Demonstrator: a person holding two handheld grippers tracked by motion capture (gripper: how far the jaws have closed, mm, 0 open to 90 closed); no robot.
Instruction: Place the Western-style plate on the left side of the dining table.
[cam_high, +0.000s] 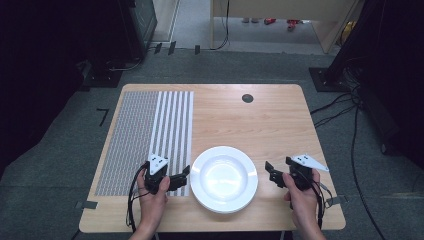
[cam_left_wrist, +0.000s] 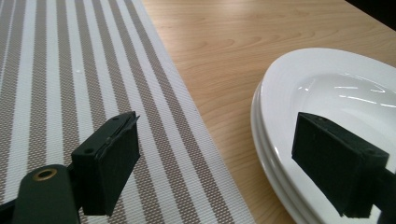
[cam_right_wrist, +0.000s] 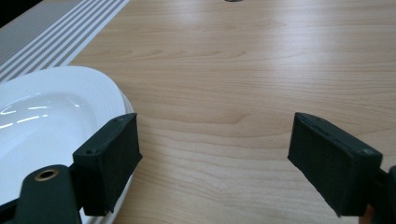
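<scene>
Your left gripper (cam_high: 184, 176) and right gripper (cam_high: 270, 172) flank the plates (cam_high: 224, 178), jaws spread, holding nothing.

A light wooden desk (cam_high: 280, 120) with rounded corners stands on grey carpeted floor (cam_high: 75, 145). A woven placemat (cam_high: 145, 135) lies flat on the desk's left part, reaching from near the far edge toward the near edge; its left portion is finely dotted grey and its right portion has white and tan stripes running away from the person. Just right of the placemat, near the front edge, sits a stack of white deep plates (cam_high: 224, 179); in the left gripper view two rims show, one on the other. A small dark round cable hole (cam_high: 247, 98) sits near the far edge.
</scene>
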